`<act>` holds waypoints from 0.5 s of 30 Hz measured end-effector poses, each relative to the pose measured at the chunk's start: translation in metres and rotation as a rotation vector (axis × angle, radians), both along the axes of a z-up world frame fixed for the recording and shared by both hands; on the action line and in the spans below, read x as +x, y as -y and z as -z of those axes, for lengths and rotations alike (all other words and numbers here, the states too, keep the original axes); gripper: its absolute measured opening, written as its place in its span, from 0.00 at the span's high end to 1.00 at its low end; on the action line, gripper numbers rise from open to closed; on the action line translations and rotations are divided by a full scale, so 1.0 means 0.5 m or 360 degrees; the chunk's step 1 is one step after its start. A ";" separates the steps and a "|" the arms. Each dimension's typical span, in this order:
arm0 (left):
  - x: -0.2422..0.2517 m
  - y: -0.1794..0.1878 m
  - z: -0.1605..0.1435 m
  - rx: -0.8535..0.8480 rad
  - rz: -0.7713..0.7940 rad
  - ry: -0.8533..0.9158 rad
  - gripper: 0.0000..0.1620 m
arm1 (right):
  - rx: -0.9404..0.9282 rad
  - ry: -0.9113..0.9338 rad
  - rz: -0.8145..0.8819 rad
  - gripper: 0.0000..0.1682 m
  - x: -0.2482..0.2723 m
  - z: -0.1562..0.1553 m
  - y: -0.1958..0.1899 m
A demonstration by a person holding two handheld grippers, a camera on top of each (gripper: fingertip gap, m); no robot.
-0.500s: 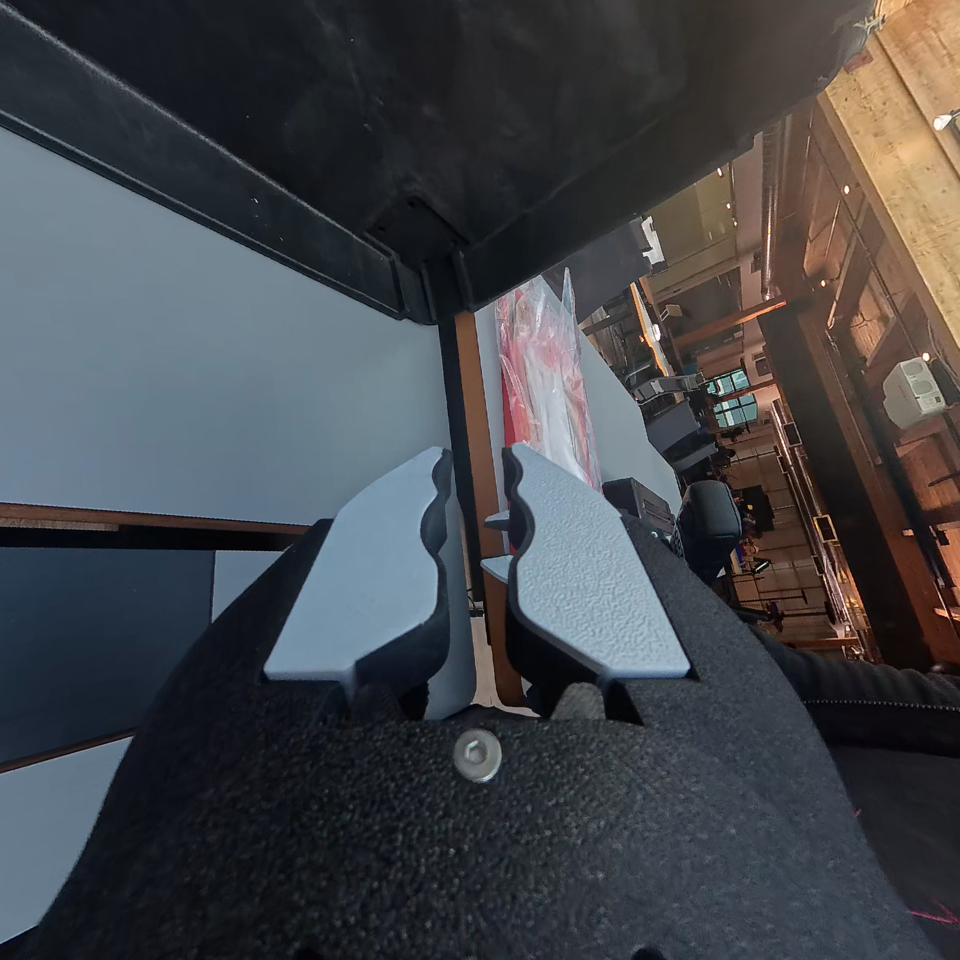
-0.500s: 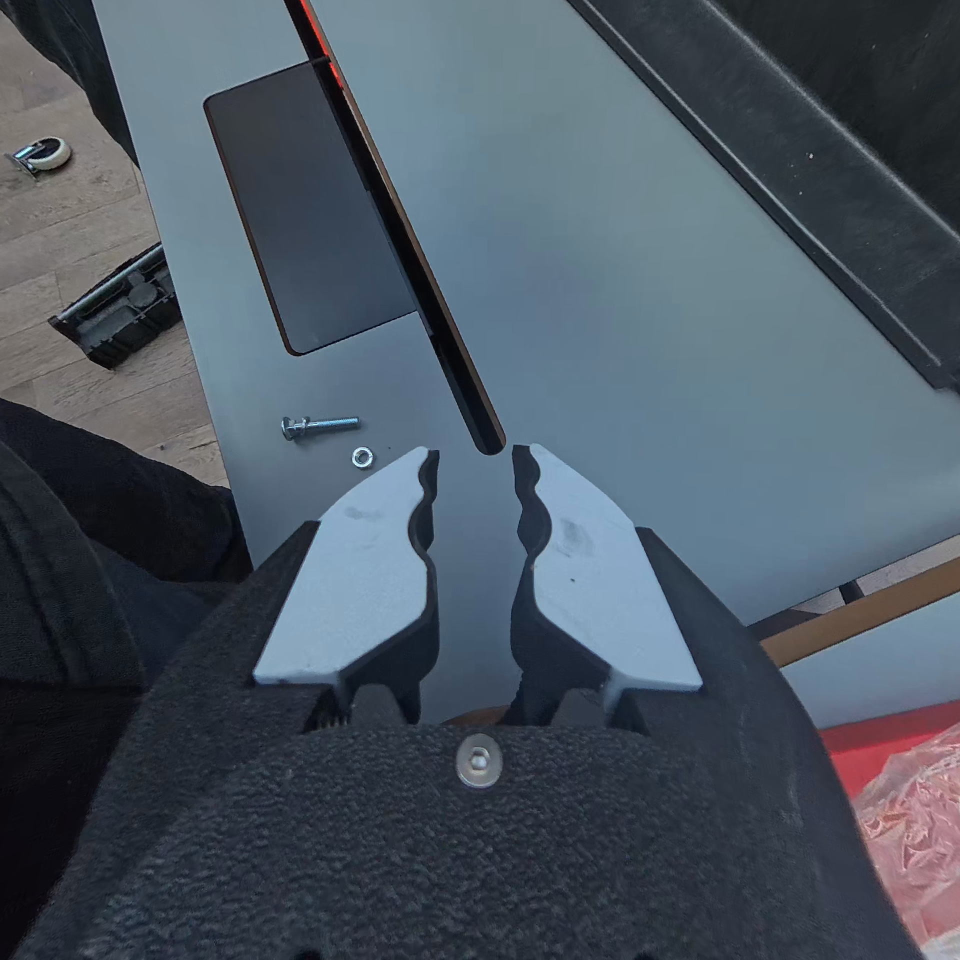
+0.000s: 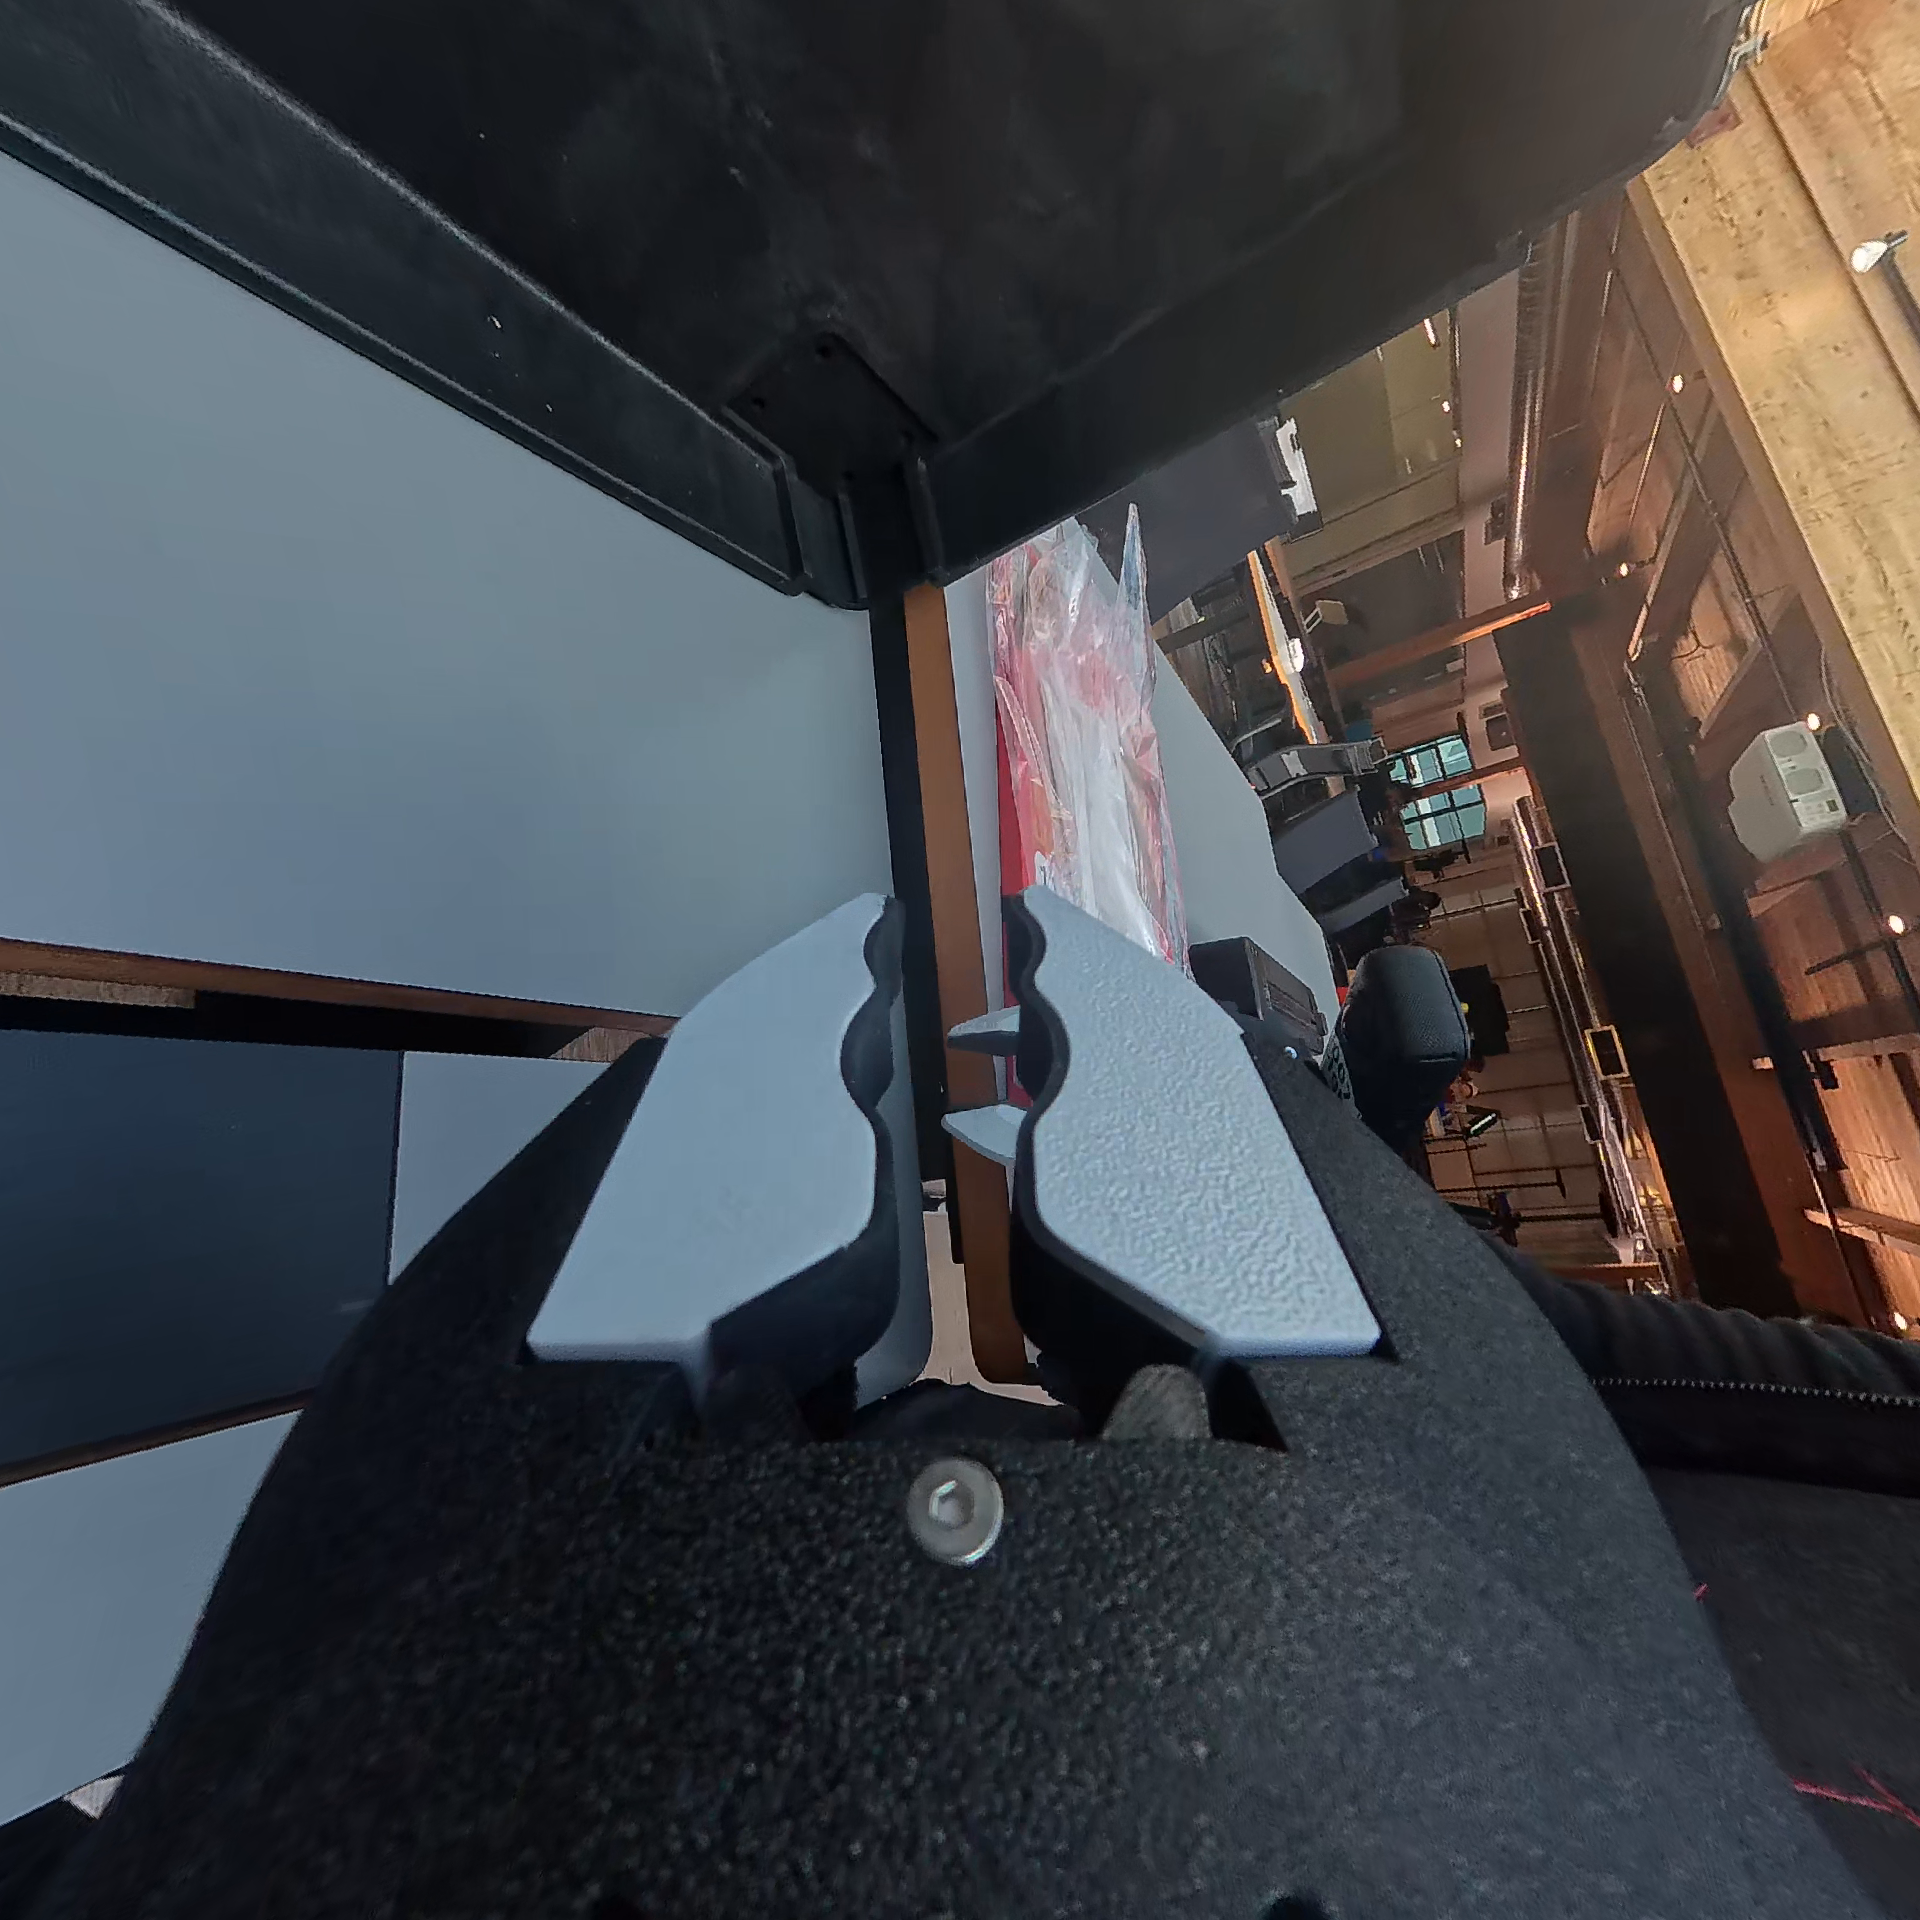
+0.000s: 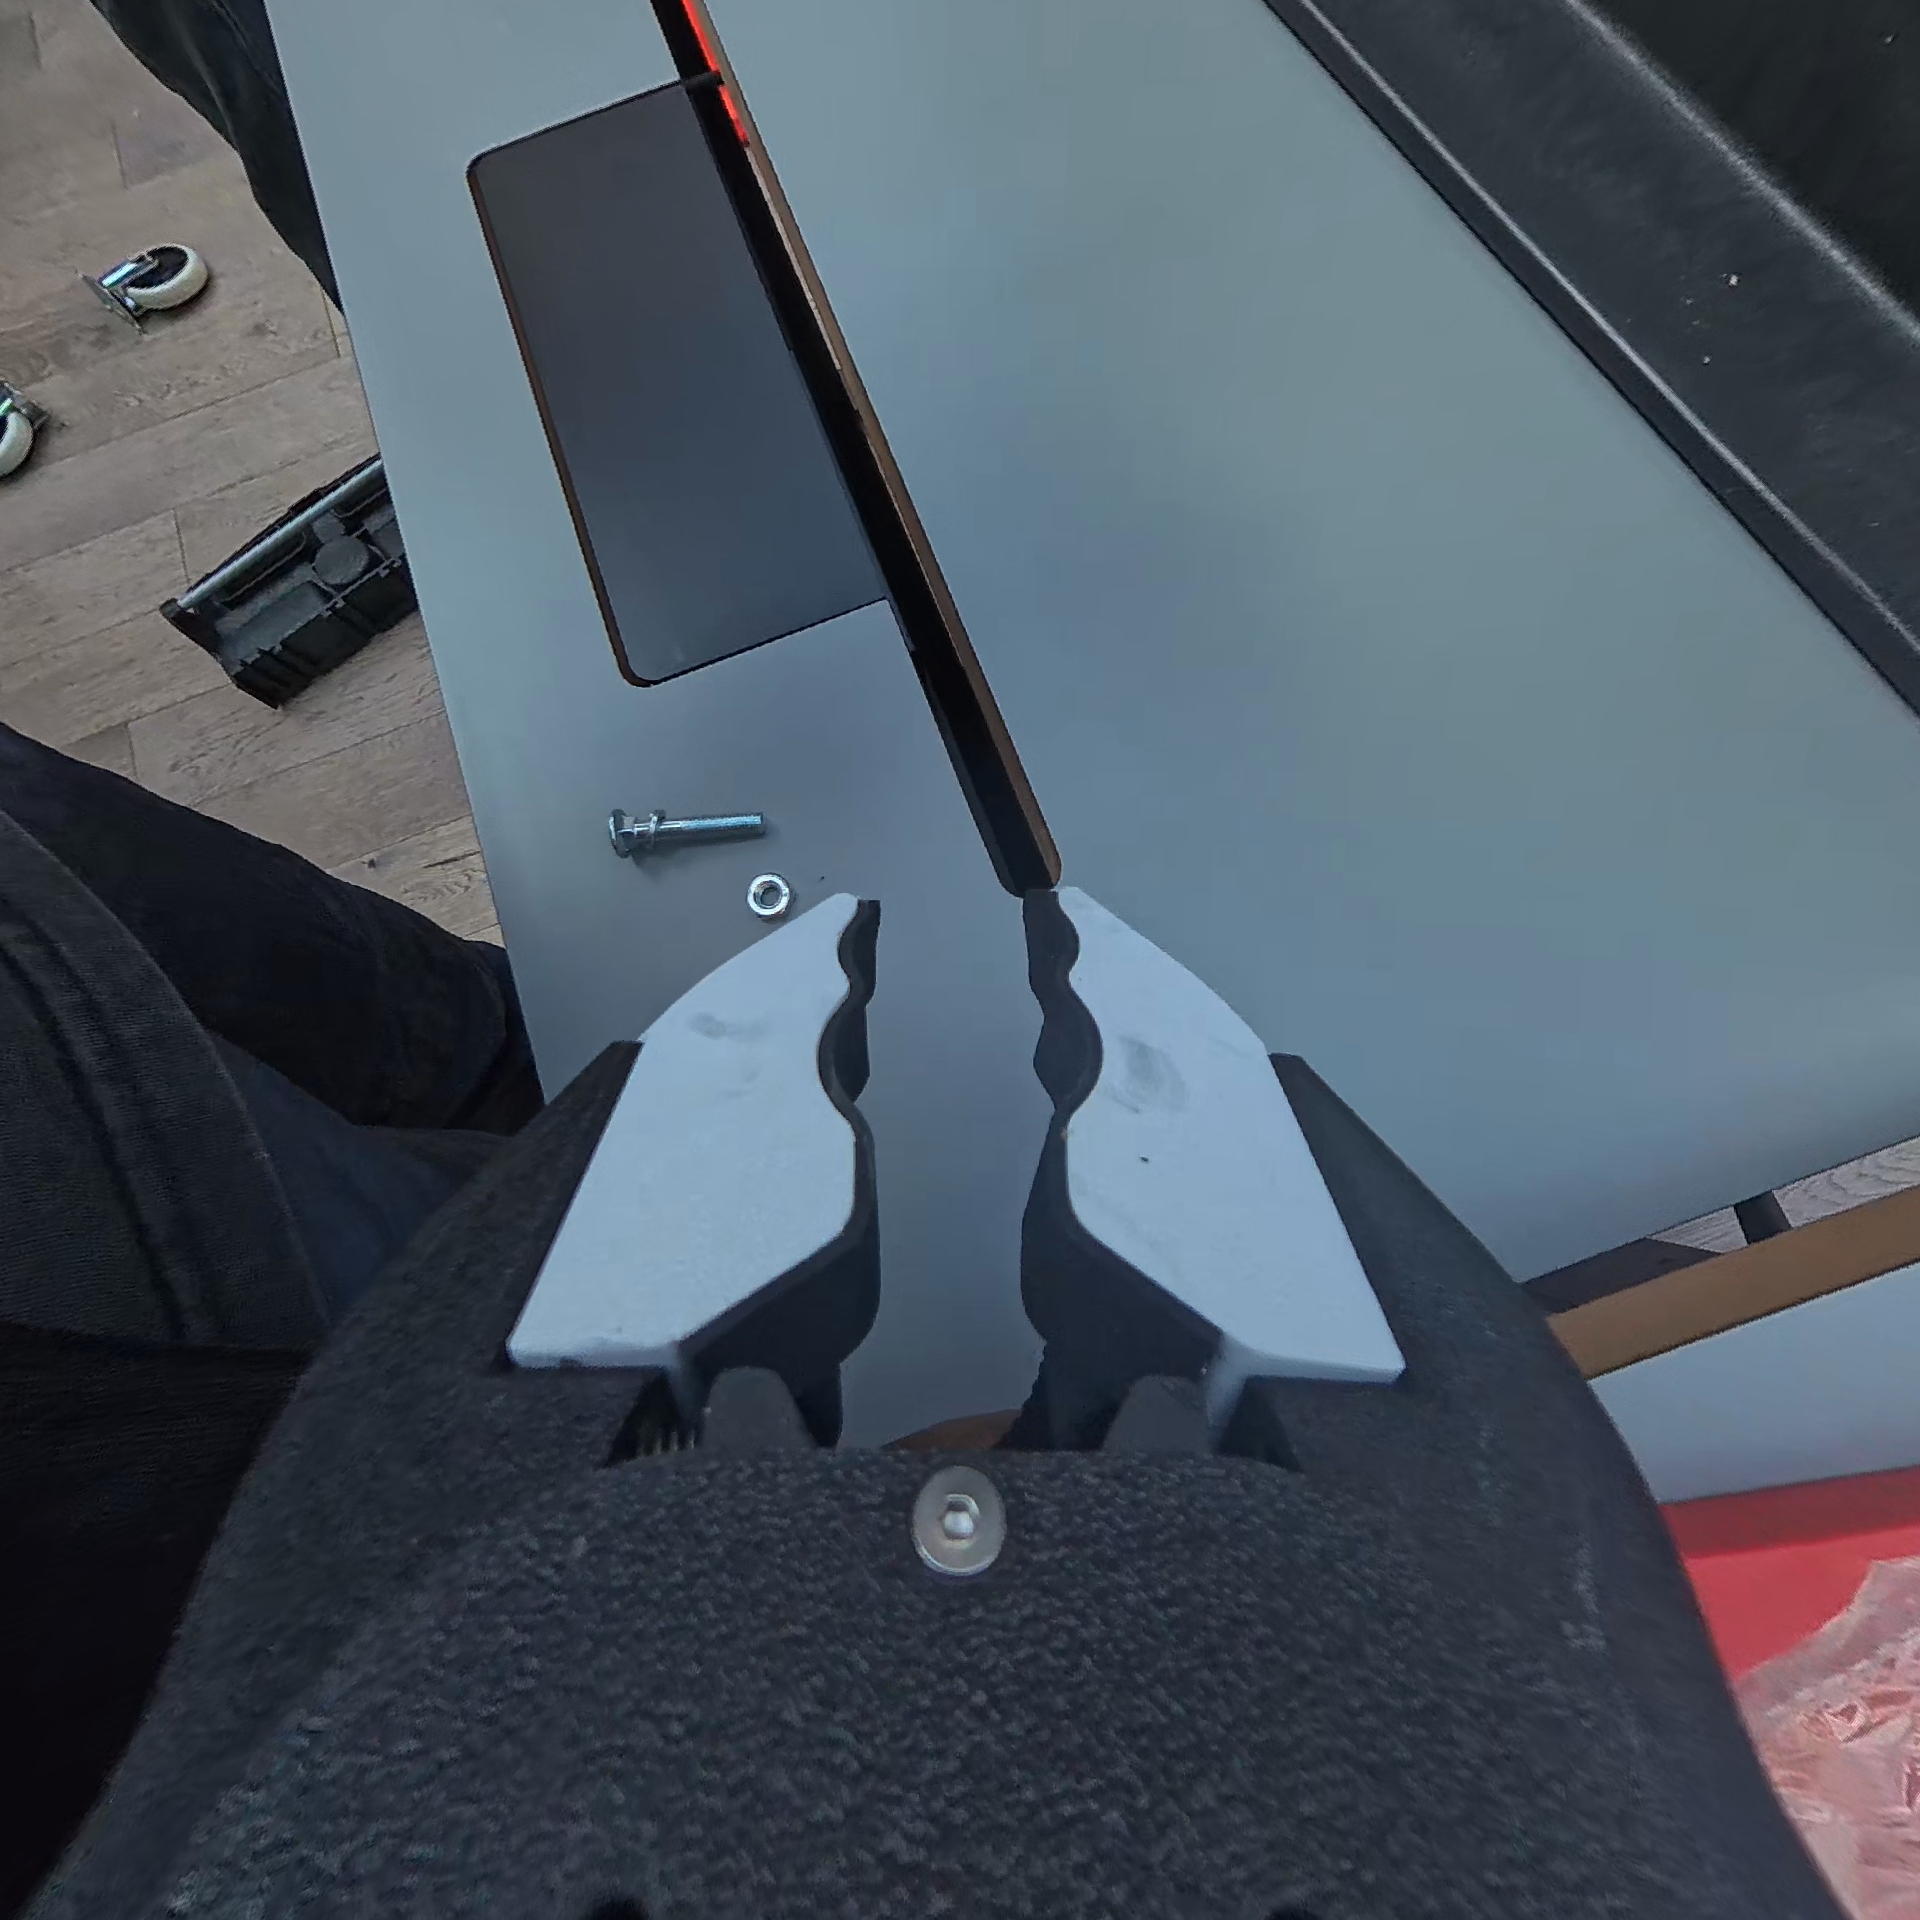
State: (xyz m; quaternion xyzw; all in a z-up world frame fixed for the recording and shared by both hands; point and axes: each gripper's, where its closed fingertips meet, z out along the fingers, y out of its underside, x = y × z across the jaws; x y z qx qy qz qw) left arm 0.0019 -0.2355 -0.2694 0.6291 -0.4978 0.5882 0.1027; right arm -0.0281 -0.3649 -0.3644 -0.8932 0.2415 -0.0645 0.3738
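Ahead of both grippers, pale grey desk panels (image 4: pixel 1299 582) are lying flat with wood-brown edges, split by a dark slot (image 4: pixel 883 488) that is running away from the right gripper (image 4: pixel 951 909) and ending just beyond its right fingertip. A black bin wall (image 4: pixel 1621 270) is standing on the panel off to the right gripper's right, and the same black bin (image 3: pixel 831 208) is filling the space above the left gripper (image 3: pixel 954 906), whose view is rolled on its side. A dark rectangular inset (image 4: pixel 665 384) is sitting flush in the panel ahead and to the left of the right gripper. Clear plastic bags over red sheeting (image 3: pixel 1091 748) are lying past the left gripper's right fingertip, beyond a brown panel edge (image 3: pixel 940 831). Nearest the right gripper, a silver bolt (image 4: pixel 686 829) is resting on its side just ahead of the left fingertip, probably parked on the flat panel so that it is not rolling off, and a small nut (image 4: pixel 767 896) is lying loose between the bolt and that fingertip, touching neither. Both grippers are holding nothing: the right one's jaws are standing moderately apart over bare panel, and the left one's jaws are parted by a narrower gap. Castor wheels (image 4: pixel 156 275) are lying on the wood floor far left.
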 end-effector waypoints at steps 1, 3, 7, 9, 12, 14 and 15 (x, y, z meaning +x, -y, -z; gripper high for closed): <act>0.001 0.000 0.000 -0.0001 0.0000 -0.0001 0.88 | 0.0000 -0.0002 -0.0006 0.83 -0.001 0.000 -0.001; 0.001 0.001 -0.001 -0.0002 0.0000 -0.0001 0.88 | 0.0004 -0.0003 -0.0013 0.83 0.000 -0.001 -0.003; 0.001 0.001 -0.001 0.0001 0.0001 -0.0004 0.88 | 0.0015 -0.0002 -0.0026 0.84 0.005 -0.005 -0.008; 0.002 0.000 0.000 0.0001 -0.0003 -0.0008 0.88 | 0.0020 0.0001 -0.0032 0.84 0.008 -0.006 -0.011; 0.004 -0.004 0.002 0.0000 -0.0014 -0.0016 0.88 | 0.0025 -0.0002 -0.0044 0.84 0.009 -0.007 -0.013; 0.005 -0.008 0.005 0.0006 -0.0023 -0.0023 0.88 | 0.0023 -0.0007 -0.0058 0.85 0.008 -0.004 -0.015; 0.004 -0.012 0.010 0.0018 -0.0025 -0.0032 0.88 | 0.0018 -0.0009 -0.0065 0.85 0.007 -0.002 -0.016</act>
